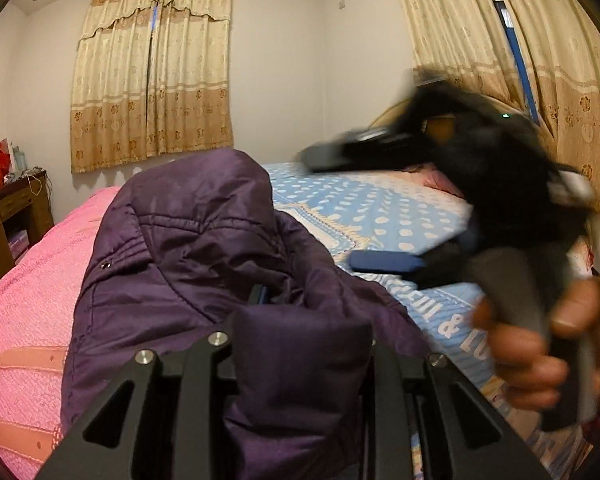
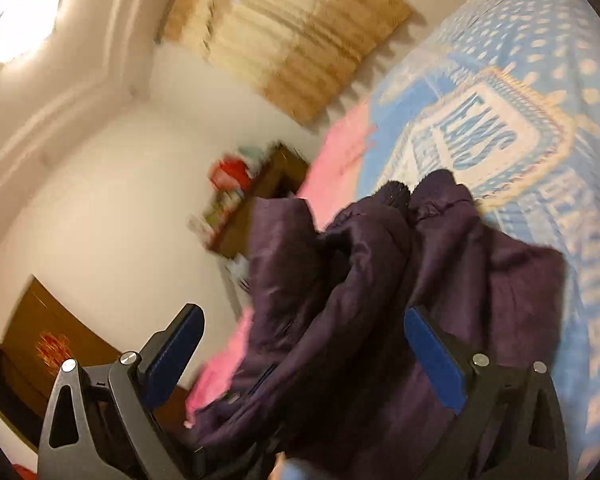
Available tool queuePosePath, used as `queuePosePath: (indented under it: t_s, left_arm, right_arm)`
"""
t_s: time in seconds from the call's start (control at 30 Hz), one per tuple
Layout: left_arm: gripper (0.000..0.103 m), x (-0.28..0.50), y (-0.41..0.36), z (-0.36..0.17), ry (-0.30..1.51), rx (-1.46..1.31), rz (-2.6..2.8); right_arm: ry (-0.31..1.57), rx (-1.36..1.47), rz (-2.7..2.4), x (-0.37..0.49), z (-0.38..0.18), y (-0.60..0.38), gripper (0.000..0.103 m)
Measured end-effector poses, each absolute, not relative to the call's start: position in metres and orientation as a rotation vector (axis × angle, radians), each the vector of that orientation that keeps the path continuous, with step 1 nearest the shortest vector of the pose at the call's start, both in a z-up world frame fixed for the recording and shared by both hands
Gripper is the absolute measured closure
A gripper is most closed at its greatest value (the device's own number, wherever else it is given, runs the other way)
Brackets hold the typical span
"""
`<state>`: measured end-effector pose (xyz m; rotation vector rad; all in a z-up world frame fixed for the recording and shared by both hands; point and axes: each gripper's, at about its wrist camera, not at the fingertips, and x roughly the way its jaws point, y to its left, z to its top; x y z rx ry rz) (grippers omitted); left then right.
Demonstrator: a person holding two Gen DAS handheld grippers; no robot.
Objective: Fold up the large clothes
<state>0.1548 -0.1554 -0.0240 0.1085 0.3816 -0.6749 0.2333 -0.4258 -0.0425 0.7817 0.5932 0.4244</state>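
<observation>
A dark purple quilted jacket (image 1: 188,248) lies heaped on the bed, one fold raised toward me. My left gripper (image 1: 304,312) is shut on a bunched fold of it. The cloth hides its fingertips, and only a sliver of blue pad (image 1: 262,294) shows. My right gripper (image 1: 332,208), blurred, hangs over the blue sheet to the right with its jaws wide apart. In the right wrist view, the right gripper (image 2: 304,314) is open. The jacket (image 2: 380,280) lies between and beyond its blue pads (image 2: 432,356), which do not press on it.
The bed carries a pink blanket (image 1: 32,280) on the left and a blue dotted sheet (image 1: 380,208) on the right. A person's hand (image 1: 532,344) holds the right gripper's handle. A brown desk (image 1: 4,216) with clutter stands beyond the bed's left side. Curtains (image 1: 152,80) hang behind.
</observation>
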Motion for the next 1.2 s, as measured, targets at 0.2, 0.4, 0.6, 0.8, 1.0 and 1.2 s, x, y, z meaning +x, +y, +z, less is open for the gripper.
queuePosePath:
  t_s: [0.2,0.4,0.6,0.8,1.0,1.2]
  left_arm:
    - [0.077,0.154,-0.166,-0.026,0.39,0.121,-0.663]
    - [0.078,0.144,-0.182,-0.003,0.368,0.148,-0.672]
    - [0.078,0.135,-0.225,0.013,0.381,0.098,-0.793]
    - [0.08,0.133,-0.286,-0.034,0.48,0.18,-0.849]
    - [0.079,0.125,-0.295,-0.035,0.486,0.249,-0.851]
    - [0.062,0.107,-0.215,0.002,0.49,0.158,-0.921]
  right_arm:
    - [0.715,0.639,0.461,0.285,-0.047,-0.383,0.021]
    - [0.664,0.361,0.436,0.265,-0.015,-0.37,0.069]
    - [0.596,0.38,0.411,0.231,0.006,-0.424,0.07]
    - [0.693,0.592,0.321,0.226,-0.08,-0.483,0.069]
    - [0.672,0.744,0.378,0.223,-0.115,-0.5,0.066]
    - [0.67,0.756,0.385,0.226,-0.117,-0.502,0.062]
